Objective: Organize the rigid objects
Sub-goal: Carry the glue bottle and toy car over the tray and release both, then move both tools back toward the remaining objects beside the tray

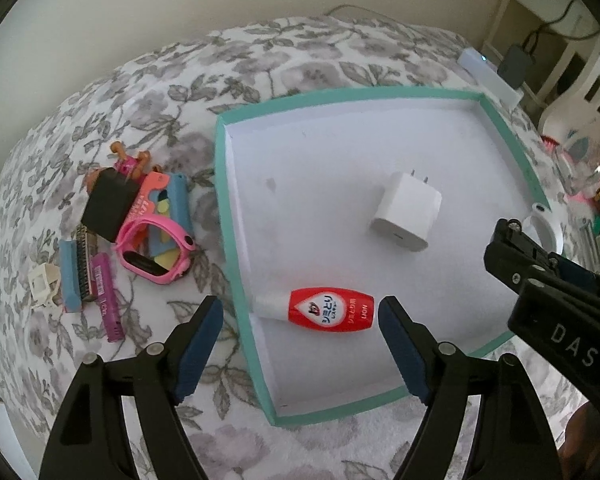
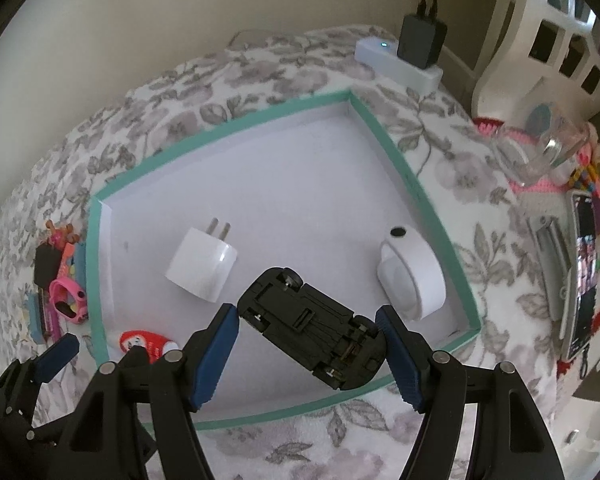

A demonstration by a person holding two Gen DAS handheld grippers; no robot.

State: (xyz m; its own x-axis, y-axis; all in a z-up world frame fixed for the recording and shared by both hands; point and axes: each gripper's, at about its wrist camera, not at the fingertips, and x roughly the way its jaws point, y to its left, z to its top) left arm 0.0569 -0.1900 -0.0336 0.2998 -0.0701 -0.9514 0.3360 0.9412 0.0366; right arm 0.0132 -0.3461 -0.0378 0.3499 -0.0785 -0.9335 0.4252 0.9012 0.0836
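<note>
A shallow white tray with a teal rim [image 1: 340,98] [image 2: 228,128] lies on a floral cloth. In it are a white charger plug [image 1: 406,212] [image 2: 202,264], a white ring-shaped piece [image 2: 412,276] and a red-and-white bottle [image 1: 332,314] on its side at the tray's left wall. My left gripper [image 1: 300,308] hovers open astride the bottle, one pad outside the tray. My right gripper [image 2: 306,316] is shut on a black toy car [image 2: 308,324], underside up, gripped end to end over the tray's near edge.
Left of the tray sits a pile of small items: a pink watch [image 1: 156,252], a black block [image 1: 110,204], a purple stick [image 1: 108,300], a white clip [image 1: 44,284]. A power strip with a black adapter [image 2: 400,60], a glass [image 2: 540,152] and a phone [image 2: 584,268] lie to the right.
</note>
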